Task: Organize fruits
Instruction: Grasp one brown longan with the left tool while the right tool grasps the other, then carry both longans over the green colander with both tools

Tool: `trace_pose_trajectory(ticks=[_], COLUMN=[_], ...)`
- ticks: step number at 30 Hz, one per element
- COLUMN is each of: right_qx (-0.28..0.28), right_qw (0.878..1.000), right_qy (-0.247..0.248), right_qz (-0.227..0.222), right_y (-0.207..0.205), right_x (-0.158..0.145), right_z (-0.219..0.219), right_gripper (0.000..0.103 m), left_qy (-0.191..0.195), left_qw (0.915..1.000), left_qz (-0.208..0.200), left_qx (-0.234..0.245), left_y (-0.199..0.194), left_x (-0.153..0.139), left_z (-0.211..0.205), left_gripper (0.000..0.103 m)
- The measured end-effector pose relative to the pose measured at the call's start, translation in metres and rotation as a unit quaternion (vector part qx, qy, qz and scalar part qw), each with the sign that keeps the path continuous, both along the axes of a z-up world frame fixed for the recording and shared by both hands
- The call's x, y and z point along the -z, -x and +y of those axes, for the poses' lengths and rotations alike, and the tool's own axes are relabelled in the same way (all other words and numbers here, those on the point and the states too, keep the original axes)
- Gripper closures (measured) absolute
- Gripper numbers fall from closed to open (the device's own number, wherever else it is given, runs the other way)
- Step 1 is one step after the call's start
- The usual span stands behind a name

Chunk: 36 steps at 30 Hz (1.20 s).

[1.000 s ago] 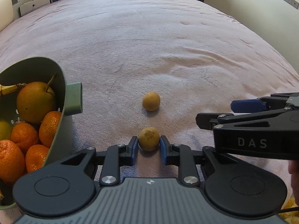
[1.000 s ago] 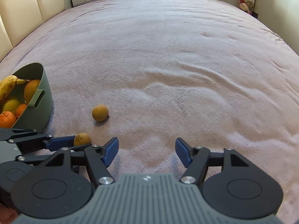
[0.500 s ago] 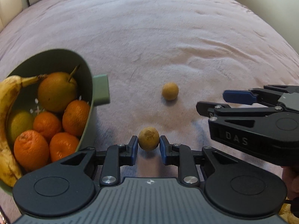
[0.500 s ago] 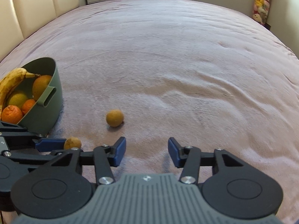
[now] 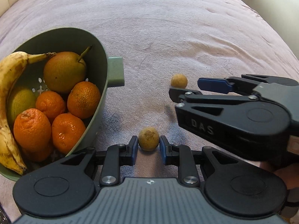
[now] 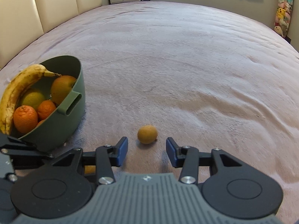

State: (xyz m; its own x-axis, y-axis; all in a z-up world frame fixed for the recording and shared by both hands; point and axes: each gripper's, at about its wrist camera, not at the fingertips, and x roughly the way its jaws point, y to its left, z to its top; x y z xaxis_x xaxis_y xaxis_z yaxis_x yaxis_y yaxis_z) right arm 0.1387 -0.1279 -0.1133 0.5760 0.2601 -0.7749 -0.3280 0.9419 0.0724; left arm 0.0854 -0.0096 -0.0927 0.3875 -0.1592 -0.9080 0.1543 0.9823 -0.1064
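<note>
Fruit on a bed, colander at the left

The green plastic colander [image 6: 75,85] stands left on the mauve plush bedspread [image 6: 186,65], with a spotted yellow banana [image 6: 16,91], orange mandarins [image 5: 31,128] and a brown pear [image 5: 63,71] in it; right of it lie two small round tan fruits, one near [image 5: 149,138], one farther [image 6: 147,134].

Bed [image 6: 186,59] with pinkish fleece cover, wrinkled at the right. On it: green bowl [image 6: 74,115] of fruit, left of both tongs; one small brown fruit [image 6: 147,134] just ahead of the right tongs [image 6: 147,151], unheld, right of the bowl.
</note>
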Motion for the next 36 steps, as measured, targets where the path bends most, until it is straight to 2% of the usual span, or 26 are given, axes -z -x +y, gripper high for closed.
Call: trace_pose_trajectory(ticks=[6, 17, 22, 36], right_qx=[-0.001, -0.005, -0.003, -0.007], right_qw=[1.000, 1.000, 1.000, 0.999], right_qy=[0.002, 0.015, 0.017, 0.028], right_qz=[0.010, 0.007, 0.001, -0.016], right_y=[-0.011, -0.014, -0.015, -0.005], right_x=[0.008, 0.015, 0.013, -0.008], right_z=[0.004, 0.010, 0.011, 0.013], right_gripper=[0.067, 0.067, 0.080, 0.080], left_qy=[0.008, 0.015, 0.015, 0.010], left_qw=[0.9999, 0.9998, 0.9998, 0.9999], left_qz=[0.006, 0.011, 0.011, 0.002], left_qx=[-0.003, -0.005, -0.005, -0.002], left_y=[-0.001, -0.004, -0.004, 0.001], left_x=[0.001, 0.001, 0.000, -0.010], left_z=[0.002, 0.003, 0.003, 0.001], left_gripper=[0.076, 0.076, 0.076, 0.076])
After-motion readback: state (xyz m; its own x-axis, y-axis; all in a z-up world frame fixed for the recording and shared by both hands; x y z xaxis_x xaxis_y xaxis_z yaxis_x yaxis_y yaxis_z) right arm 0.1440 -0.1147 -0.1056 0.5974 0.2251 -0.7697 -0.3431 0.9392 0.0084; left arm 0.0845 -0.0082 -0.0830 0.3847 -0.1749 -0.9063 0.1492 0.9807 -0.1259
